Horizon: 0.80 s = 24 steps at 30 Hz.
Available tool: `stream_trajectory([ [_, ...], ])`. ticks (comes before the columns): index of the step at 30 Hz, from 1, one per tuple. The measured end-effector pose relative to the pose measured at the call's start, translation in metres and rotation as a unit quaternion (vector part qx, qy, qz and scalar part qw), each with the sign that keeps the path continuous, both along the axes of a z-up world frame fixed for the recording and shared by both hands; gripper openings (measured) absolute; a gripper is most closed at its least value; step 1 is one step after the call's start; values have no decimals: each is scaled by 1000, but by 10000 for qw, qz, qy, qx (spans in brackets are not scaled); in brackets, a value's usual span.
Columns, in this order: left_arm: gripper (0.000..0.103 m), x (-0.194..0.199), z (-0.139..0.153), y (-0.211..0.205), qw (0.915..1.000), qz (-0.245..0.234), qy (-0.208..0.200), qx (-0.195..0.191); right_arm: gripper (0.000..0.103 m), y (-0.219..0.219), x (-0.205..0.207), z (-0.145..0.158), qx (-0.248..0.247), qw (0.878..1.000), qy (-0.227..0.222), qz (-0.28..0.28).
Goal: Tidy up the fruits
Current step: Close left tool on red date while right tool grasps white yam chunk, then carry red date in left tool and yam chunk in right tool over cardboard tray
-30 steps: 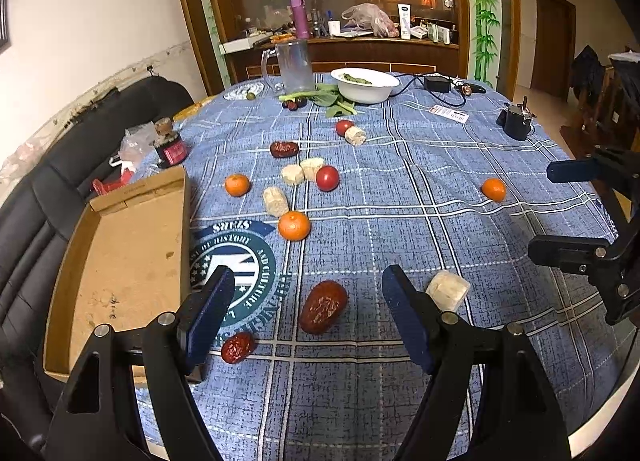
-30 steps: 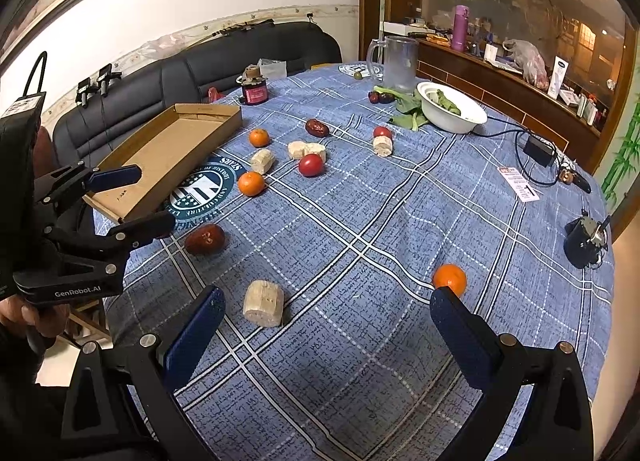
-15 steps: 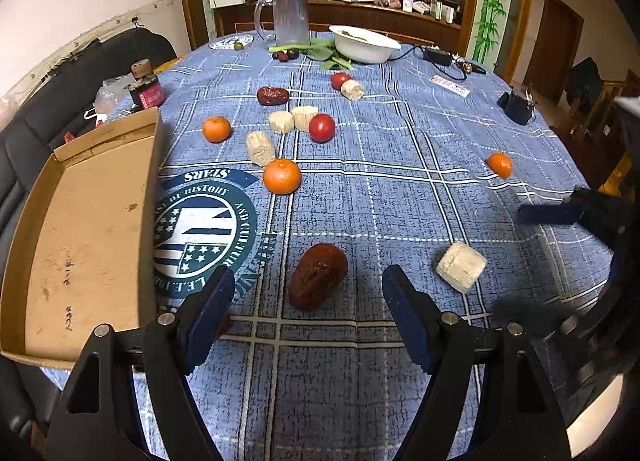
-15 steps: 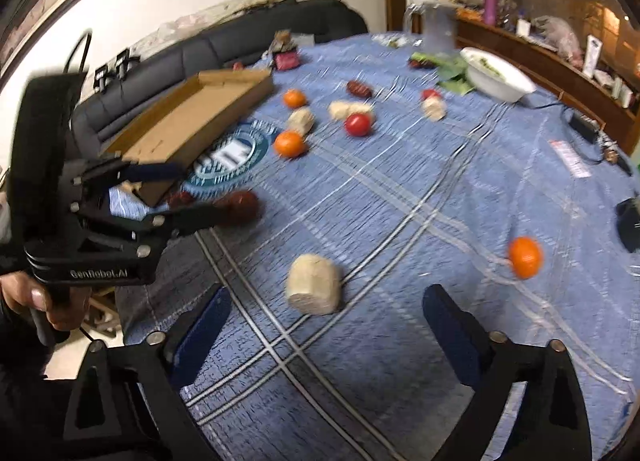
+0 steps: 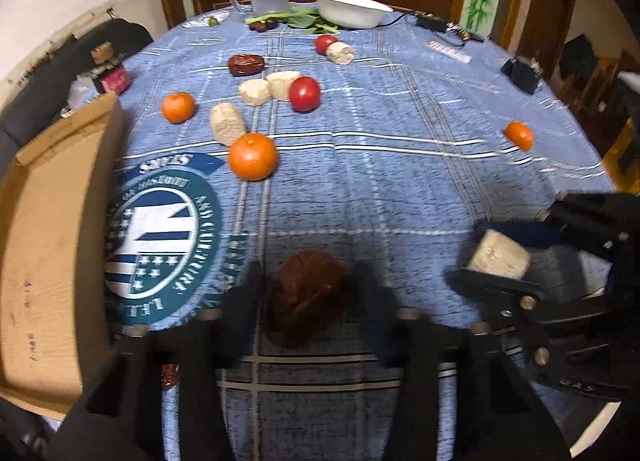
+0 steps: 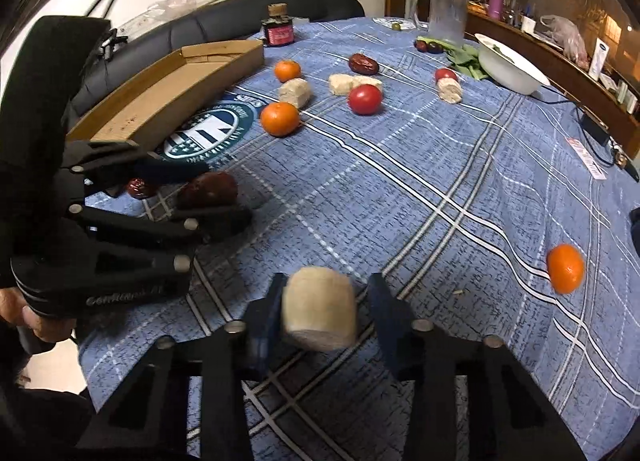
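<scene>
Low in the left wrist view, the left claw (image 5: 308, 293) straddles a big red date (image 5: 307, 297) on the blue worktop (image 5: 400, 181); its fingers flank the fruit, though blur hides whether they grip. At the bottom centre of the right wrist view, the right claw (image 6: 322, 311) brackets a pale round chunk (image 6: 320, 309), contact equally unclear. A cardboard tray (image 5: 44, 261) lies at the left edge.

My left wrist view sits low at the near table (image 5: 400, 189) edge facing across; my right one angles leftward; both share the cardboard tray (image 5: 48, 245)
</scene>
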<state>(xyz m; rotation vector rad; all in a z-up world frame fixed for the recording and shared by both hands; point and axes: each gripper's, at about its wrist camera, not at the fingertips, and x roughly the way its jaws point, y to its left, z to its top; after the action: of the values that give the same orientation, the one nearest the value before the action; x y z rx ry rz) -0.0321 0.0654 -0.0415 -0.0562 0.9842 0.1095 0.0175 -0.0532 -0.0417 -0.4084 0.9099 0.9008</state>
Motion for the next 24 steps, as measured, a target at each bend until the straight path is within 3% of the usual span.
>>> stream_trajectory([
  [11,34,-27,27,16,9992,91,-304,-256,34,-4,-15,27,253,9997,-6,27],
  [24,34,-60,50,66,9954,604,-603,-445,33,31,-34,43,402,9983,-35,410],
])
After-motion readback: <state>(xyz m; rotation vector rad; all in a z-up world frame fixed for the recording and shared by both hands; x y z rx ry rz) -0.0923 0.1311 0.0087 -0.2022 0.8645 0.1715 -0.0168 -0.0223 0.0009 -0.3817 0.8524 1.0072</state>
